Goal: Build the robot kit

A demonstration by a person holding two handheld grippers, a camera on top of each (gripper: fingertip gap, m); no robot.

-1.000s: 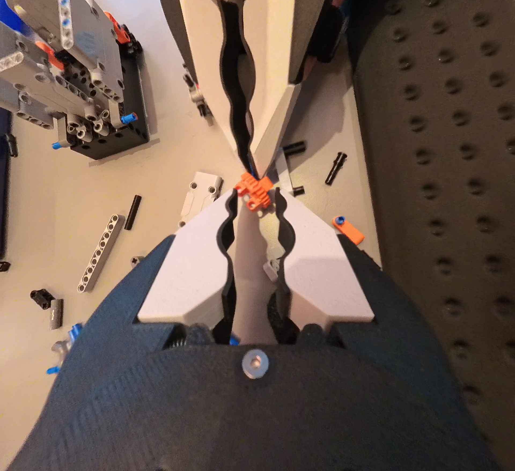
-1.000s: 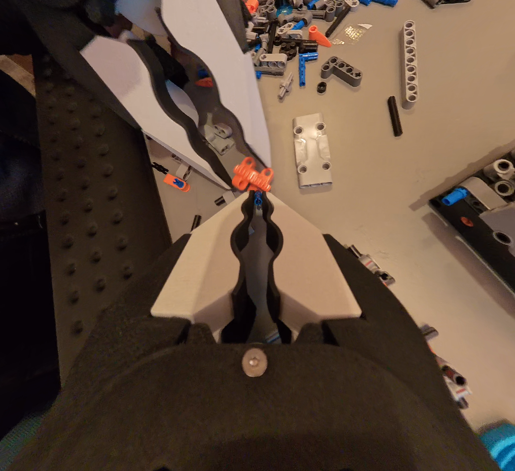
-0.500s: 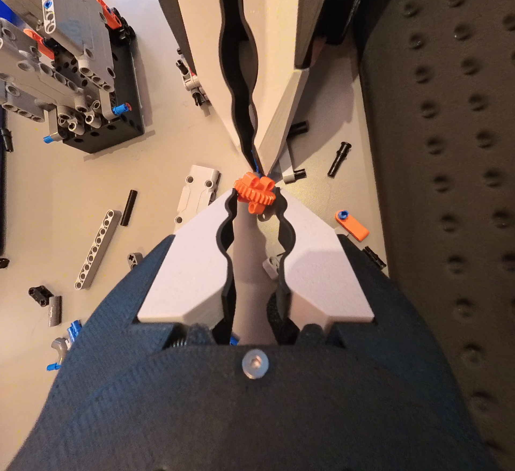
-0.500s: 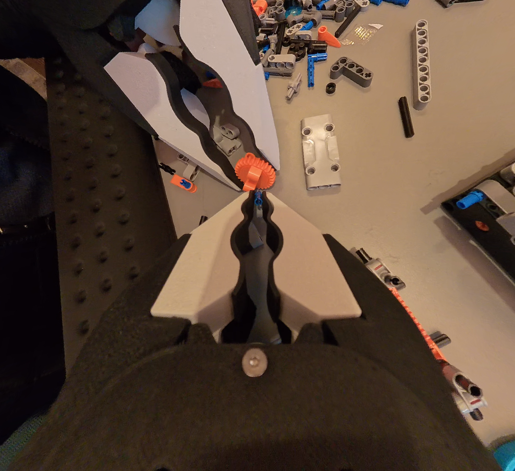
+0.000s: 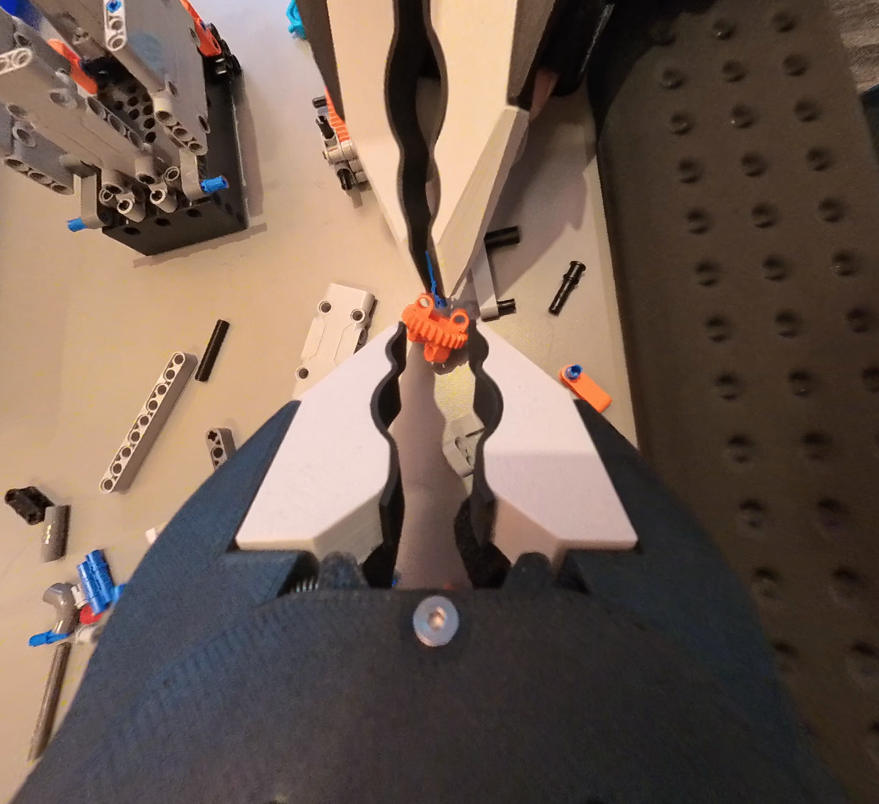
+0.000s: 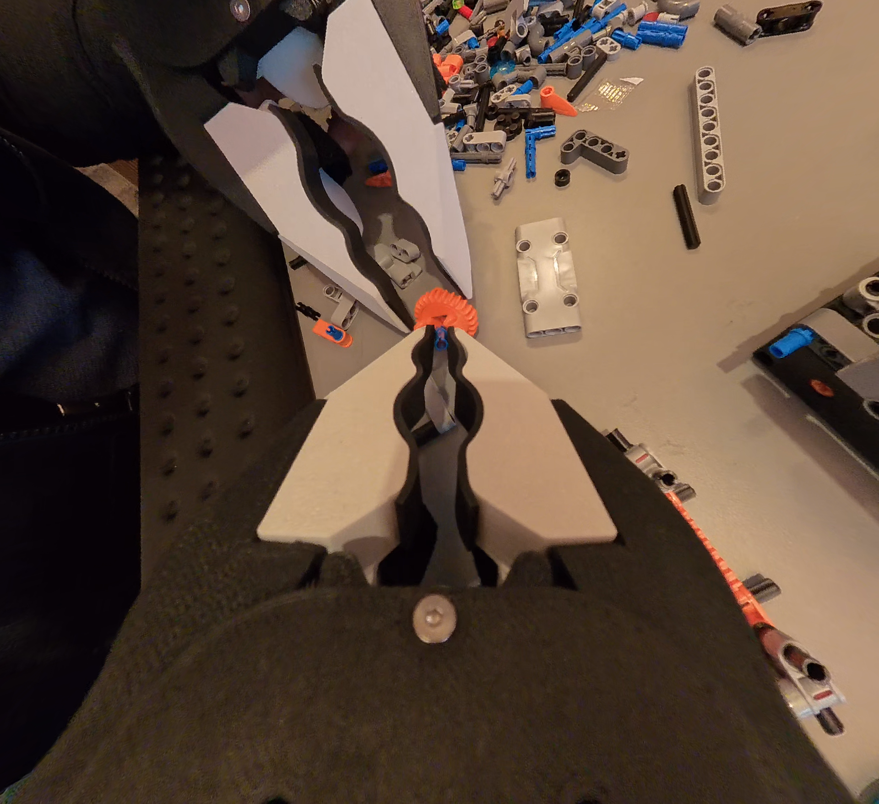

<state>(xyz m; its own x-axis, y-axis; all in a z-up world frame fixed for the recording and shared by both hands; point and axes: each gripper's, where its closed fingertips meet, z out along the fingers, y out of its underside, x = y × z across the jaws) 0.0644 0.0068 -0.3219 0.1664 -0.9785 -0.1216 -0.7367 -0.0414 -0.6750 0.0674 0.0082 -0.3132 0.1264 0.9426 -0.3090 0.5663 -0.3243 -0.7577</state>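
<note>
Left gripper (image 5: pixel 435 336), frame centre, fingers narrow, holds orange gear (image 5: pixel 434 333); right gripper (image 6: pixel 441 338) closed on blue pin (image 6: pixel 440 337) touching gear.

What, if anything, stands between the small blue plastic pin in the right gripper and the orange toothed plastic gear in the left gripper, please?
Nothing visible does: the blue pin, clamped in the right gripper, reaches the orange gear held between the left gripper's fingertips.
</note>
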